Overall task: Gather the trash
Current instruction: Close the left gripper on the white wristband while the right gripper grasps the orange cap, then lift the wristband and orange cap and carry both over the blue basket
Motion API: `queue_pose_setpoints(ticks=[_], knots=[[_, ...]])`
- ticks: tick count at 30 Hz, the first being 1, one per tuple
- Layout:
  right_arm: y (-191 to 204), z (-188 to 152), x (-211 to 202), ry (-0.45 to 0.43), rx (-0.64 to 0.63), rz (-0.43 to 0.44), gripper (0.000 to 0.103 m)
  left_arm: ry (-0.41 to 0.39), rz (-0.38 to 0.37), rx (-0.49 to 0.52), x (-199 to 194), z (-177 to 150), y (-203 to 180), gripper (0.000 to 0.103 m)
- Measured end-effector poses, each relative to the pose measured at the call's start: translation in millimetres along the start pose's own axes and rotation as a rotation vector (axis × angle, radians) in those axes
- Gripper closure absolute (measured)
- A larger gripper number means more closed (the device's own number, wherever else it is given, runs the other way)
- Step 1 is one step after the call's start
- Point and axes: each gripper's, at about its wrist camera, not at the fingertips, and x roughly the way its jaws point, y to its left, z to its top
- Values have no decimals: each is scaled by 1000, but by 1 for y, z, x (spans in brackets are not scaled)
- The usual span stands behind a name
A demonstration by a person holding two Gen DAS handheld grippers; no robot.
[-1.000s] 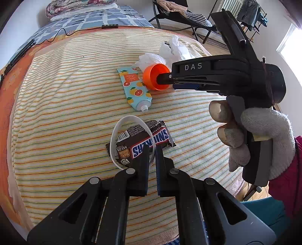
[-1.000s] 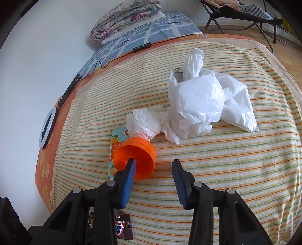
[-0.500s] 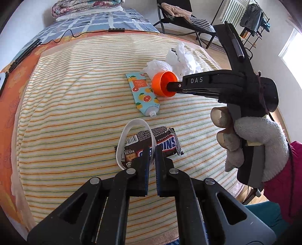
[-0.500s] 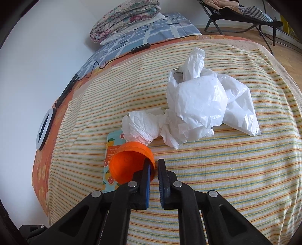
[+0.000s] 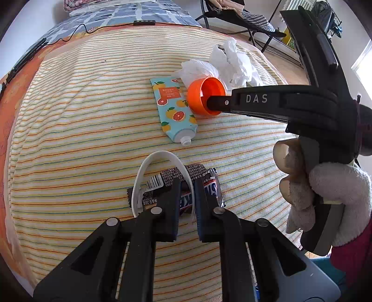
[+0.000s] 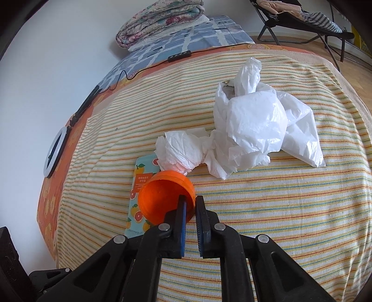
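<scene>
So your right claw (image 6: 190, 209) has just snapped down on the orange cap (image 6: 162, 197). A second ago the jaws stood wide with the rim between them, now one finger is inside the cup and the other outside, pinching the wall, and the cap looks tipped up off the striped bed cover (image 6: 279, 209) on that side. From the left wrist view you can see the same thing, the right claw (image 5: 217, 102) poking into the orange cap (image 5: 204, 97). I'd call that one piece of trash secured and ready to lift. Your left claw (image 5: 187, 197) hasn't changed its grip: it's nearly closed on the thin white plastic ring (image 5: 148, 167), with the Snickers wrapper (image 5: 186, 185) lying under and behind the fingers, though I can't tell whether the wrapper is caught in there too. Around it, the fruit-print tube (image 5: 173, 113) lies flat, touching the cap, its nozzle pointing toward the wrapper. The crumpled tissue (image 6: 179, 151) sits just behind the cap, and the white plastic bag (image 6: 262, 123) is bunched right beside that. Nothing really blocks a lift, but the cap is close enough to the tissue and tube that it could nudge them. The bed (image 6: 197, 27) behind has a folded quilt (image 6: 158, 18) and a cable with a remote (image 6: 179, 56), well clear.
</scene>
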Motion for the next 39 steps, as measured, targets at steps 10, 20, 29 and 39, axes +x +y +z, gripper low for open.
queue_pose_setpoints(ticks=[10, 20, 29, 39], knots=[[6, -7, -15, -22, -34, 10, 102, -130, -21, -39, -39, 5, 11, 101], [11, -21, -48, -41, -28, 57, 102, -178, -26, -39, -71, -3, 14, 101], [21, -54, -85, -43, -79, 78, 102, -200, -5, 2, -96, -29, 6, 101], [38, -104, -127, -61, -144, 98, 102, -223, 0, 32, -116, -60, -3, 101]])
